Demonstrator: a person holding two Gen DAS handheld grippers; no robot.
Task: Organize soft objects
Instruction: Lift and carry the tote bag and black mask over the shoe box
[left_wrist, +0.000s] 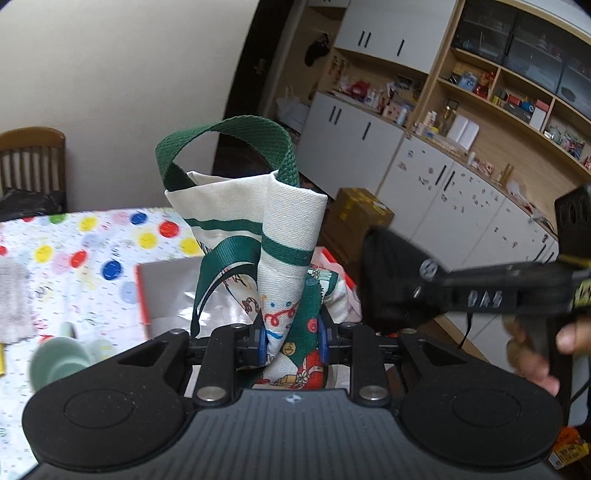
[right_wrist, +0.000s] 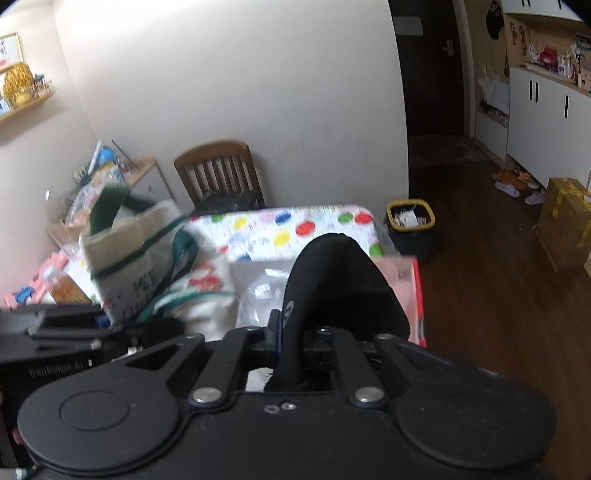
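A cream canvas tote bag (left_wrist: 258, 229) with green handles and a festive print stands up between the blue pads (left_wrist: 261, 339) of my left gripper (left_wrist: 291, 339), which is shut on its lower folds. It hangs over a red-rimmed box (left_wrist: 142, 284) lined with clear plastic. My right gripper (right_wrist: 290, 336) is shut on a black fabric item (right_wrist: 340, 280) that rises between its fingers. In the left wrist view the black item (left_wrist: 391, 280) and the right gripper (left_wrist: 480, 291) are just right of the bag. The right wrist view shows the bag (right_wrist: 140, 258) blurred at the left.
The table (left_wrist: 92, 236) has a dotted cloth with a pale green cup (left_wrist: 61, 360) and a grey cloth (left_wrist: 13, 302) on it. A wooden chair (right_wrist: 218, 173) stands behind it. A bin (right_wrist: 410, 216) and a cardboard box (right_wrist: 565, 221) stand on the floor by white cabinets (left_wrist: 424, 177).
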